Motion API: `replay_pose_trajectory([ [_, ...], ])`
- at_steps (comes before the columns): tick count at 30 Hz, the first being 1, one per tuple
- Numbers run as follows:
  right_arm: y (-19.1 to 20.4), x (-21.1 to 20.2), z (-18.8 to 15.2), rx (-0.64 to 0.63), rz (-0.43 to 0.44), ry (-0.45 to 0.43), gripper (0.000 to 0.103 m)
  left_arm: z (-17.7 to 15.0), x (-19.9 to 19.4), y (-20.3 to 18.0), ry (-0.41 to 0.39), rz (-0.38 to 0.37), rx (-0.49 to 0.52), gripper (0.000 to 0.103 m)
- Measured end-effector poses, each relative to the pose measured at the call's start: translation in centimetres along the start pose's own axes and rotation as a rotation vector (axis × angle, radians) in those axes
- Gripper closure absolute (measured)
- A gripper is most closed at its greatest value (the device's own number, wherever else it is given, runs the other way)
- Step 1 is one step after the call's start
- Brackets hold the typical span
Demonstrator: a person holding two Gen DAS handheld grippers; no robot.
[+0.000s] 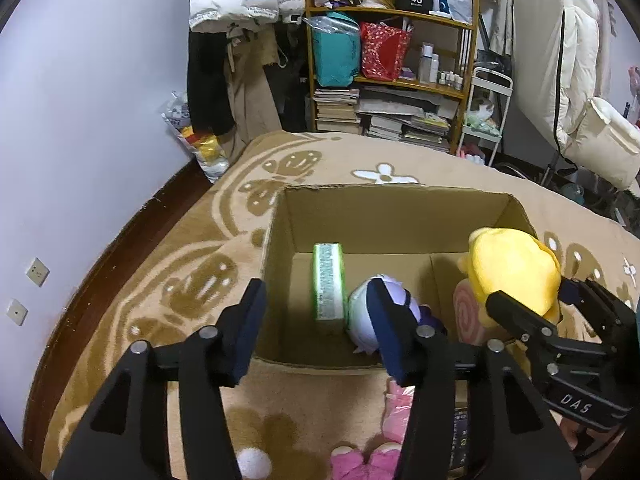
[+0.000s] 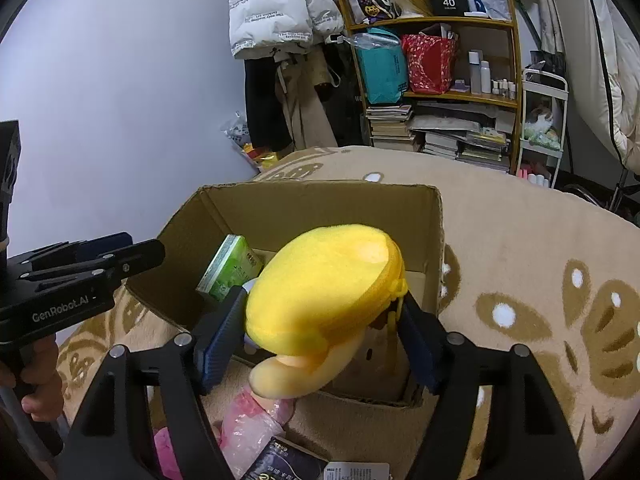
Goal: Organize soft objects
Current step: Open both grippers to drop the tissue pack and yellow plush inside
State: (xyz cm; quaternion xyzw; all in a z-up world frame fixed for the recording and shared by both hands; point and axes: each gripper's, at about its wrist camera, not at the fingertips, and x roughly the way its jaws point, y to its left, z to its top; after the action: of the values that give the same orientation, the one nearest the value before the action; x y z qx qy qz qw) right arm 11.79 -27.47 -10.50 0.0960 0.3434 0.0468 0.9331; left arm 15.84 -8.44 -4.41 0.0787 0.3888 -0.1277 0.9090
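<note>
Our right gripper [image 2: 320, 332] pinches a yellow plush [image 2: 324, 304] between its blue pads, and we hold it above the near right corner of the cardboard box [image 2: 320, 208], partly over the rim. Our left gripper [image 1: 316, 328] stands spread with nothing between its fingers, poised over the near left edge of the box (a white-and-purple plush [image 1: 380, 312] lies inside, just past its right finger).

Inside the box we also see a green pack [image 1: 329, 284] standing on edge left of that plush, and a pink swirl toy [image 1: 468, 312] against the right wall, under the yellow plush. The box sits on a tan patterned blanket [image 1: 160, 280]. Nearer to us than the box, on the blanket, lie pink soft toys [image 1: 360, 460] and a dark packet [image 2: 280, 464]. A hand [image 2: 36, 376] grips the left tool's handle at the left edge of the right wrist view.
</note>
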Motion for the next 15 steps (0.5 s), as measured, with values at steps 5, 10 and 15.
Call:
replay_pose_trajectory([
  [5, 0.2, -1.1, 0.3, 0.017, 0.01, -0.028, 0.009, 0.0, -0.9, 0.6, 0.007, 0.022, -0.011, 0.024],
  [10, -0.1, -2.7, 0.2, 0.07, 0.004, -0.039, 0.0, -0.4, -2.1, 1.2, 0.015, 0.041, -0.027, 0.012],
  [15, 0.0, -4.4, -0.3, 0.087, -0.001, -0.03, 0.0, -1.1, -4.0, 1.2, 0.0, 0.08, -0.025, 0.007],
])
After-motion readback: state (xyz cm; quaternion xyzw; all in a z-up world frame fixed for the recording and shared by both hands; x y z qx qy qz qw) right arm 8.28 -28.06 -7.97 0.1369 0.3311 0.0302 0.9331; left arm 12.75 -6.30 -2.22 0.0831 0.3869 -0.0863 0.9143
